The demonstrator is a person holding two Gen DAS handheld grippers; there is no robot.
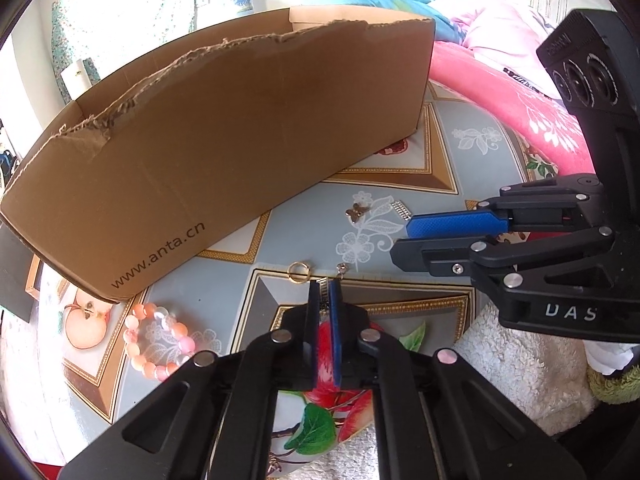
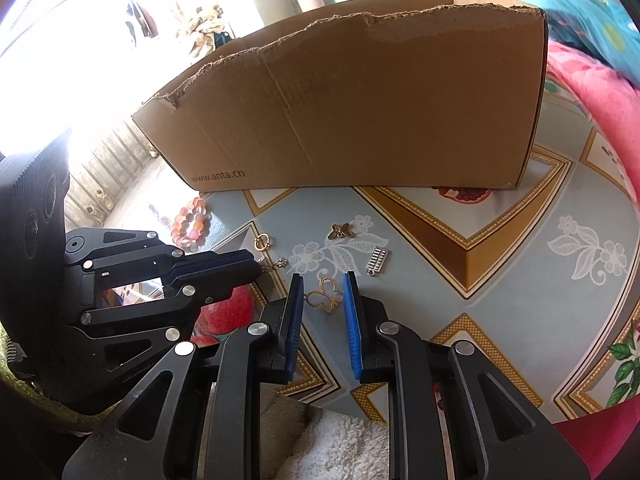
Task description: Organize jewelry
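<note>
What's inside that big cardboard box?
Only the inner face of the far wall shows above the cardboard box's torn rim. Its near wall hides the floor, so any jewelry already inside cannot be seen.

We see a matt brown corrugated-cardboard box (image 2: 360, 92) with a rough torn rim, standing on a glossy patterned oilcloth table cover (image 2: 500, 280). A shiny gold metal butterfly pendant (image 2: 326, 294), a silvery metal abacus charm (image 2: 378, 261) and a glossy pink glass-like bead bracelet (image 1: 158, 340) lie there beside fluffy white cloth (image 1: 516, 364).
</note>
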